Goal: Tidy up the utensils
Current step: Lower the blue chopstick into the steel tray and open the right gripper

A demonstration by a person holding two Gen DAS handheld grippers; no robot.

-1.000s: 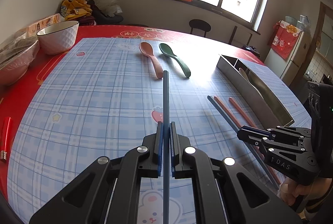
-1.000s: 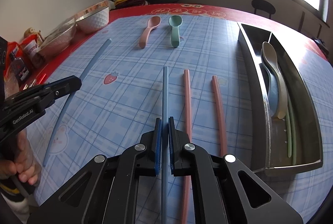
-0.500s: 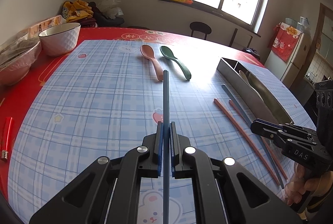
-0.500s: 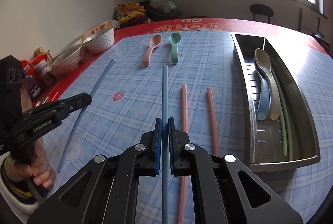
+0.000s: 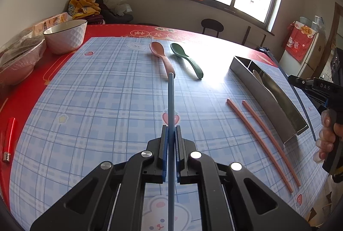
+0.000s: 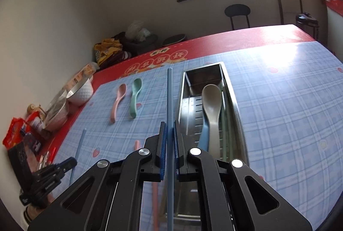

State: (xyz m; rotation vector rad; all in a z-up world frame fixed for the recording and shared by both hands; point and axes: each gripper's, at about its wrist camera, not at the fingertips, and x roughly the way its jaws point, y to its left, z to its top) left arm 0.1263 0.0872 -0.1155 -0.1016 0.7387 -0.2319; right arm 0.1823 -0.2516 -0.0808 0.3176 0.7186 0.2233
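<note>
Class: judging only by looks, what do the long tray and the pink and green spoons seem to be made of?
Long silver rectangular tray: probably stainless steel; its shiny walls mirror the spoons inside and its floor is perforated. Pink spoon and dark green spoon: likely matte plastic or a similar composite, given their even colour and dull, soft sheen. Neither is certain from looks alone.

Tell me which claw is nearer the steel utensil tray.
Right. The right claw, shut on a blue chopstick, hangs over the steel utensil tray's near end. The left claw, shut on the other blue chopstick, is off to the tray's left, beyond the pink chopsticks.
</note>
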